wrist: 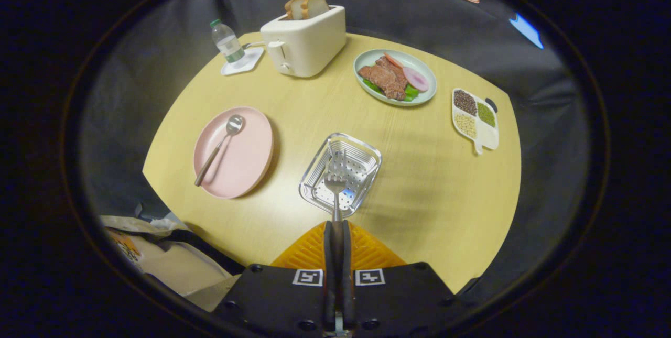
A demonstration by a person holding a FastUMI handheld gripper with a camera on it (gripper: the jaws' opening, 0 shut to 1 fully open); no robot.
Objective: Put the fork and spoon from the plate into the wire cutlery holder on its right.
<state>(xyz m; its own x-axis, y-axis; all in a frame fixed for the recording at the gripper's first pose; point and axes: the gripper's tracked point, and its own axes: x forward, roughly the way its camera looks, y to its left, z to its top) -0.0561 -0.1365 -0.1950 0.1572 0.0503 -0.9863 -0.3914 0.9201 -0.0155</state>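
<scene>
Hand-held gripper point(335, 225): fingers closed on the fork point(335, 187) handle, tines over the wire cutlery holder point(361, 150).
Pink plate point(246, 160): at 10 o'clock from the holder, carries the spoon point(223, 144).
Toaster point(306, 42): two bread slices point(306, 7).

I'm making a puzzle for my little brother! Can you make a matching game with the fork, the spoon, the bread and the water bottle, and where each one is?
Things:
1. fork
2. spoon
3. bread
4. water bottle

Places:
A. sticking up out of the toaster
B. lying on the pink plate
C. standing on a small white tray beside the toaster
D. held between the gripper fingers, over the wire cutlery holder

Pairs: 1-D, 2-B, 3-A, 4-C
</scene>
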